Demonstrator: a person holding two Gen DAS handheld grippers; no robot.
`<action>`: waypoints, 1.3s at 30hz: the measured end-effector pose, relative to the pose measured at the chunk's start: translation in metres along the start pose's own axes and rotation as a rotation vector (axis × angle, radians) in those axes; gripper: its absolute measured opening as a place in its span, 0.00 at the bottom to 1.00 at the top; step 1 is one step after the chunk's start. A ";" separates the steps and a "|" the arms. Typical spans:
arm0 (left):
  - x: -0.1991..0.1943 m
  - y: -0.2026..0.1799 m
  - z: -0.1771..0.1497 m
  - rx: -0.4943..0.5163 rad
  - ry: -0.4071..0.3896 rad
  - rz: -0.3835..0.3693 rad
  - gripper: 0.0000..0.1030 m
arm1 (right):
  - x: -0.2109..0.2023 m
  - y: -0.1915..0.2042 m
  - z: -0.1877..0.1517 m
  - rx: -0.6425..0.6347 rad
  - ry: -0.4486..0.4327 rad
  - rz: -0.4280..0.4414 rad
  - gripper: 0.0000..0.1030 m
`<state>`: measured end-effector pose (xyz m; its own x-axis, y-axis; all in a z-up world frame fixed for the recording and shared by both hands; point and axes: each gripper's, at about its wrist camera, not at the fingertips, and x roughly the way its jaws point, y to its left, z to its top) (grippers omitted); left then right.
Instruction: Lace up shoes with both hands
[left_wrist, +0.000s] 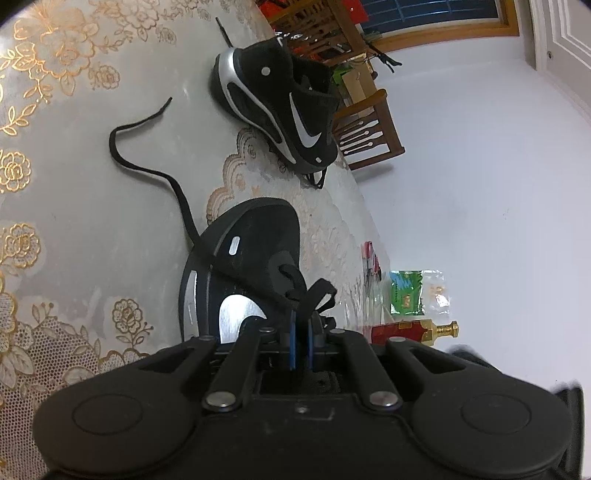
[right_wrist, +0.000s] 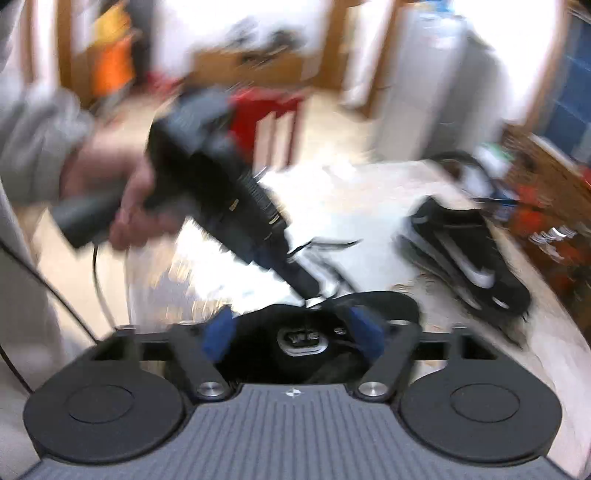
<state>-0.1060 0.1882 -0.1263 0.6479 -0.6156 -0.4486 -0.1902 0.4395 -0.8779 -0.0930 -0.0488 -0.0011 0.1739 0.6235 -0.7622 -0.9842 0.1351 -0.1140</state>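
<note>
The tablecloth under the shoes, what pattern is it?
Pale tablecloth with gold floral outlines; clearest in the left wrist view.

shoe (left_wrist: 255, 236): matt black cloth upper, brushed silver panels, shiny
far shoe (left_wrist: 280, 107): same black cloth, glossy silver trim, white swoosh
lace (left_wrist: 147, 170): flat woven black cloth
tablecloth (left_wrist: 74, 184): smooth glossy plastic-look, gold floral print, lace-pattern edge
left gripper (left_wrist: 301, 332): matt black plastic, blue pads, bare metal pivots
chair (left_wrist: 373, 129): varnished wood
bottle (left_wrist: 424, 330): red, shiny gold cap
wall (left_wrist: 480, 184): smooth white, matt
</note>
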 end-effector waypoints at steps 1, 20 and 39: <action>0.001 0.000 0.000 0.000 0.001 0.001 0.04 | 0.013 -0.010 0.000 0.006 0.047 0.046 0.13; 0.000 -0.007 0.009 0.011 0.042 0.001 0.52 | 0.051 -0.078 -0.005 0.257 0.063 0.352 0.03; -0.025 -0.043 0.002 0.144 -0.040 0.160 0.66 | -0.106 -0.146 0.000 0.914 -0.702 0.667 0.04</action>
<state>-0.1119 0.1858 -0.0767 0.6474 -0.5051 -0.5708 -0.1873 0.6205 -0.7615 0.0327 -0.1348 0.0958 -0.0789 0.9968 0.0153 -0.5599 -0.0570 0.8266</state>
